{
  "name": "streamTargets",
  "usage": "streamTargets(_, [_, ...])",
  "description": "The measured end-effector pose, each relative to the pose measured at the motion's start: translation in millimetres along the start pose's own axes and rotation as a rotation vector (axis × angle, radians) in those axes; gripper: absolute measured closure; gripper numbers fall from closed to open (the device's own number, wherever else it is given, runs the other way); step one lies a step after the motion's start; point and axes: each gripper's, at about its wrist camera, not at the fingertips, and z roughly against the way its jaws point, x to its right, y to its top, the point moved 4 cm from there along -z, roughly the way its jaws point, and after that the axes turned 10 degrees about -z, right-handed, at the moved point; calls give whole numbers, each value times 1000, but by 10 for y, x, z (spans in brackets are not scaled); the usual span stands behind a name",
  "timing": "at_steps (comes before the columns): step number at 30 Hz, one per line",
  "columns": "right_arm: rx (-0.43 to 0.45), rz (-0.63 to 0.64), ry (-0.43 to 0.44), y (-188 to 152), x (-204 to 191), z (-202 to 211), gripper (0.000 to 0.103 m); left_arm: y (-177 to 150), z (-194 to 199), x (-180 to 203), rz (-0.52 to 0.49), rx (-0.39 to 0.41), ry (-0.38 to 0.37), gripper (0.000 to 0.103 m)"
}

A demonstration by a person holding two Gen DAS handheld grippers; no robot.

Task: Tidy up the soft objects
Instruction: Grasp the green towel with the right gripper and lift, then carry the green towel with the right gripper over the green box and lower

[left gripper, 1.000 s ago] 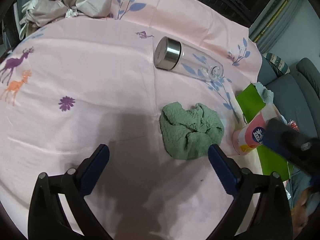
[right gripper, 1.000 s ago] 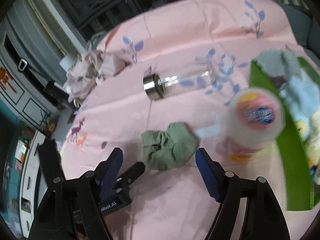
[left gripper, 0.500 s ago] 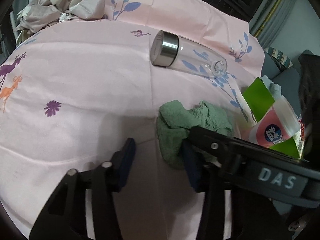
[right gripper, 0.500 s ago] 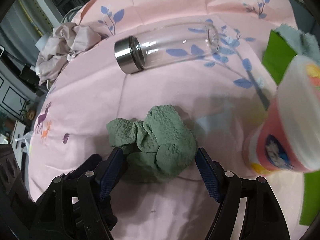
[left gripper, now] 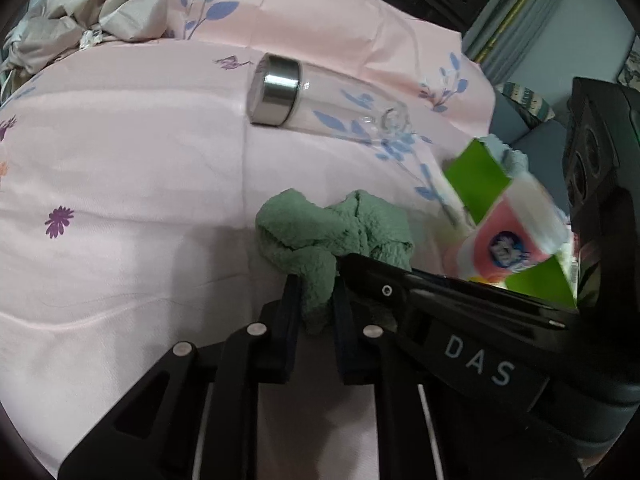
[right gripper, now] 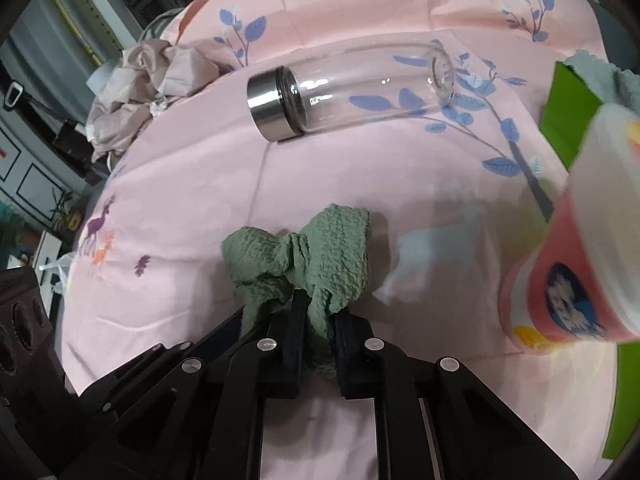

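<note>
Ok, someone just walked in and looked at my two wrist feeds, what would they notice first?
Most likely the crumpled green cloth in the middle of the pink sheet, pinched at once by the left tongs and the right tongs. Next, the clear bottle with a steel cap lying on its side just beyond it, and the pink cup at the right edge.
</note>
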Motion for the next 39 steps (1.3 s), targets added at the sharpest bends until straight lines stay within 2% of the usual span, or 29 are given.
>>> streamTargets(4, [65, 10, 38, 28, -24, 322, 90, 125, 253, 182, -65, 81, -12, 93])
streamTargets(9, [210, 40, 46, 85, -55, 906, 90, 329, 585, 523, -138, 181, -27, 93])
streamTargets(18, [421, -26, 88, 291, 309, 1792, 90, 745, 905, 1359, -330, 288, -47, 92])
streamTargets(29, [524, -152, 72, 418, 1058, 2237, 90, 927, 675, 2159, -447, 273, -124, 92])
streamTargets(39, [534, -245, 49, 475, 1678, 2299, 90, 954, 274, 2620, -485, 203, -185, 92])
